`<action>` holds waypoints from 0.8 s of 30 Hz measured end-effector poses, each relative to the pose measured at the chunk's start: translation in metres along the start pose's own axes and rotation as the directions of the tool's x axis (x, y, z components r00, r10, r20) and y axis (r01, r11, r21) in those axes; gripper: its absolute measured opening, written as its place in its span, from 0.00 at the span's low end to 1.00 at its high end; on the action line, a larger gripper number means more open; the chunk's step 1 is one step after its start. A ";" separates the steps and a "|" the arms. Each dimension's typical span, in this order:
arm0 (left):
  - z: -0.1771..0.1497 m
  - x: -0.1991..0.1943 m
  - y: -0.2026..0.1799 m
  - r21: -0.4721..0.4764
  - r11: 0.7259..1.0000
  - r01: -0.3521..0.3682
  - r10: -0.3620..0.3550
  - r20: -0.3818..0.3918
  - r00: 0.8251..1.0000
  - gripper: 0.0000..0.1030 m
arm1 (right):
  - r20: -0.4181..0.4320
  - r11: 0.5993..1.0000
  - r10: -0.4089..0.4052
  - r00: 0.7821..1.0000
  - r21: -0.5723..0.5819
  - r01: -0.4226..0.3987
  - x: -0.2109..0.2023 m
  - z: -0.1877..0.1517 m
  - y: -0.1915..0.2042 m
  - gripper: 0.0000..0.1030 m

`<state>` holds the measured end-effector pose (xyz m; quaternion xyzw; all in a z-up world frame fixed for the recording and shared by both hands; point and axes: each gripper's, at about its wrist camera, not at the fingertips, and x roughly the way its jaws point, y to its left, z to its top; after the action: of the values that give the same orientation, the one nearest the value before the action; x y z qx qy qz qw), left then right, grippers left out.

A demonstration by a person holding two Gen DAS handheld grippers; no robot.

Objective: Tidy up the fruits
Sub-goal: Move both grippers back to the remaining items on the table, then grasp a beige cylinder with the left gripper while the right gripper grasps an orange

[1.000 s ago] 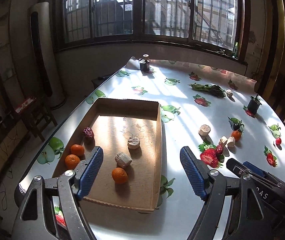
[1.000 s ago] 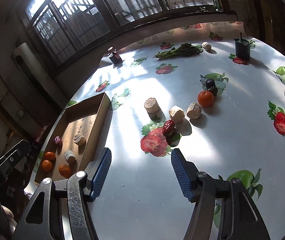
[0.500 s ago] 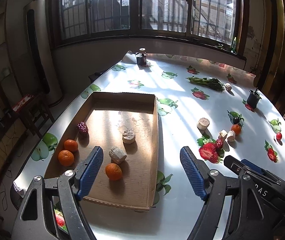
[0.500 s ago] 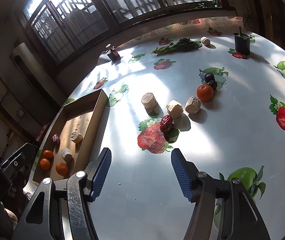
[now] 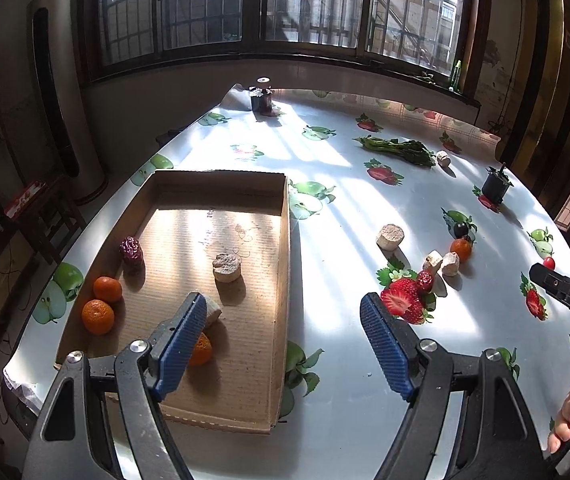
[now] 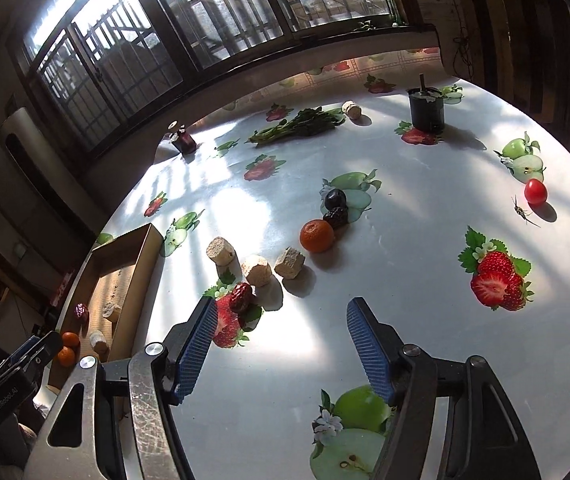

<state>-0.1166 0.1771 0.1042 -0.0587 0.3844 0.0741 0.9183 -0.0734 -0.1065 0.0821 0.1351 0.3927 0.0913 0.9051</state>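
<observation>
A cardboard tray (image 5: 283, 264) lies on the table's left side, also in the right wrist view (image 6: 141, 258). It holds a red date (image 5: 131, 250), mandarins (image 5: 98, 316), and beige cakes (image 5: 227, 267). On the cloth lie a red date (image 6: 242, 297), a mandarin (image 6: 317, 235), beige cakes (image 6: 256, 270), dark fruits (image 6: 335, 199) and a cherry tomato (image 6: 535, 191). My left gripper (image 5: 283, 340) is open and empty above the tray's near right edge. My right gripper (image 6: 281, 338) is open and empty, just short of the red date.
Green vegetables (image 6: 301, 125), a black pot (image 6: 427, 109) and a small dark jar (image 6: 184, 139) stand at the far side. The fruit-printed cloth (image 6: 405, 288) covers the round table. A chair (image 5: 41, 216) stands left of the table.
My left gripper has shifted right and back; the tray now sits further left in its view. My right gripper has moved forward toward the red date and cakes.
</observation>
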 end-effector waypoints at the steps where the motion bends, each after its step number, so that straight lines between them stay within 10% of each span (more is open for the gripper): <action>1: 0.001 0.004 -0.005 0.009 1.000 0.013 -0.013 -0.008 1.000 0.76 | 0.006 0.999 -0.037 0.999 -0.006 0.037 -0.003 0.007 -0.011 0.72; 10: 0.029 0.046 -0.052 0.034 0.980 0.196 -0.191 -0.120 0.974 0.76 | -0.071 0.990 -0.128 0.989 0.052 0.132 0.019 0.059 -0.079 0.72; 24: 0.065 0.179 -0.079 -0.071 0.959 0.274 -0.283 -0.232 0.931 0.55 | -0.189 0.999 0.018 0.982 -0.044 -0.027 0.135 0.050 -0.006 0.51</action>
<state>0.0671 0.1264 0.0254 -0.1383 0.4786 -0.0572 0.8652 0.0552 -0.0841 0.0203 0.1094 0.4731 0.1229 0.8655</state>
